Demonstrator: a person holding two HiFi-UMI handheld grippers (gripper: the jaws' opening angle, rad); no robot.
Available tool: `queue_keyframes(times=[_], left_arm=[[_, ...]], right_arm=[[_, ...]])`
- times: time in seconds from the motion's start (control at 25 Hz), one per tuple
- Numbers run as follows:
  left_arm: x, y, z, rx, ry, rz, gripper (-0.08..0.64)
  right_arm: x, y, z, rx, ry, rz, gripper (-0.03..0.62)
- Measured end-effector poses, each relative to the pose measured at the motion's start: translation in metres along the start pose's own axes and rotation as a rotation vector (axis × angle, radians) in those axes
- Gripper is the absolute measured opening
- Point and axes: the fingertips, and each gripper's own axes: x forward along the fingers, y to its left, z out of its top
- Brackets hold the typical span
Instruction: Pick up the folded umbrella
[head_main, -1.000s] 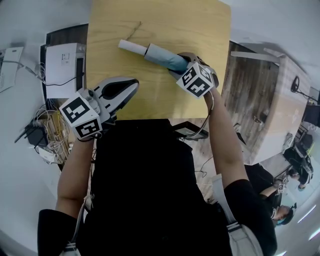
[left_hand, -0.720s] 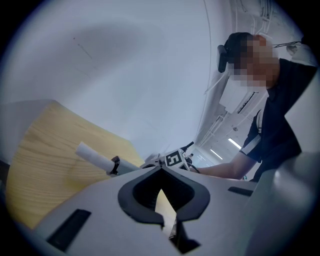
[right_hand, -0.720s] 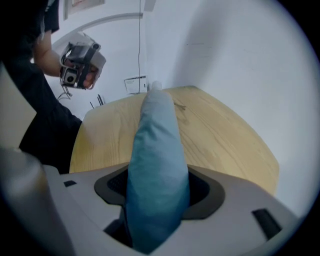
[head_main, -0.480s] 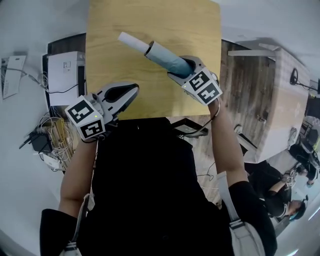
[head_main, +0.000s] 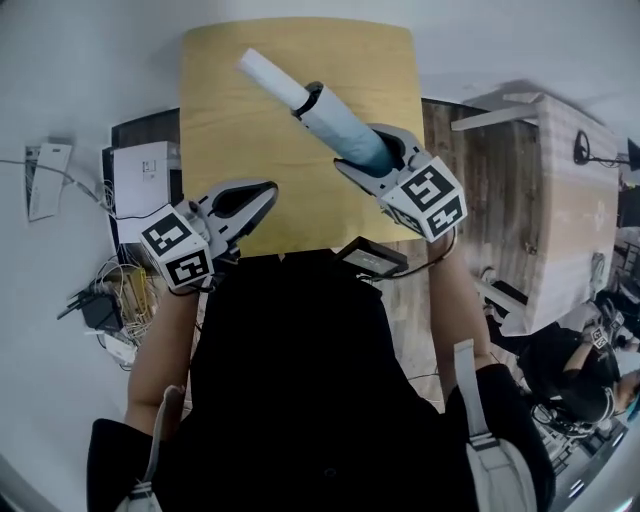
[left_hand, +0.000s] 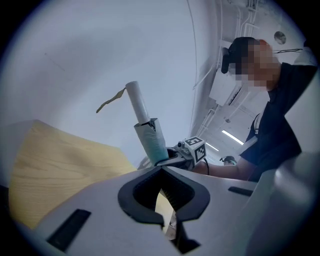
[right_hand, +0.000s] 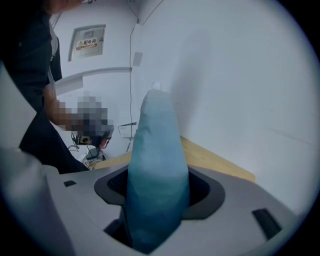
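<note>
The folded umbrella (head_main: 335, 125), blue-grey cloth with a white handle (head_main: 270, 75), hangs in the air over the light wooden table (head_main: 230, 120), its handle end pointing up and away. My right gripper (head_main: 378, 158) is shut on its cloth end. In the right gripper view the umbrella (right_hand: 157, 150) fills the gap between the jaws. The left gripper view shows the umbrella (left_hand: 149, 137) standing tilted above the table (left_hand: 50, 165), with the right gripper's marker cube (left_hand: 195, 148) below it. My left gripper (head_main: 268, 188) is shut and holds nothing, hovering at the table's near left edge.
A white box (head_main: 140, 180) and a tangle of cables (head_main: 110, 300) lie on the floor at the left. A black device (head_main: 372, 258) sits at the table's near edge. A wooden counter (head_main: 540, 200) stands at the right, with another person (head_main: 590, 370) beyond it.
The right gripper has risen with the umbrella, lifting it off the table and tipping its handle end upward. The left gripper has drifted up a little, still shut.
</note>
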Motion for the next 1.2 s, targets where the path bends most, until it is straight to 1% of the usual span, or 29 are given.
queue_keyframes(times=[0.12, 0.36, 0.48, 0.64, 0.8, 0.88, 1.0, 1.2], left_arm=[[0.003, -0.008, 0.018, 0.056, 0.003, -0.008, 0.011], [0.006, -0.022, 0.042, 0.128, -0.016, -0.015, 0.011], [0.008, -0.038, 0.048, 0.156, -0.014, -0.031, 0.011], [0.01, -0.058, 0.051, 0.199, -0.012, -0.046, 0.011], [0.012, -0.067, 0.054, 0.202, -0.043, -0.041, 0.011], [0.015, -0.074, 0.05, 0.203, -0.048, -0.047, 0.011], [0.016, -0.082, 0.041, 0.206, -0.033, -0.074, 0.011], [0.014, -0.093, 0.038, 0.221, -0.024, -0.123, 0.011]], right_arm=[[-0.022, -0.002, 0.02, 0.031, -0.082, -0.023, 0.288], [-0.063, 0.008, 0.042, 0.069, -0.201, -0.062, 0.288], [-0.083, 0.013, 0.044, 0.074, -0.237, -0.094, 0.288], [-0.11, 0.02, 0.041, 0.118, -0.309, -0.108, 0.289], [-0.136, 0.028, 0.046, 0.14, -0.394, -0.08, 0.288], [-0.151, 0.032, 0.046, 0.138, -0.426, -0.082, 0.288], [-0.166, 0.042, 0.049, 0.139, -0.476, -0.092, 0.288], [-0.184, 0.062, 0.051, 0.191, -0.59, -0.072, 0.288]])
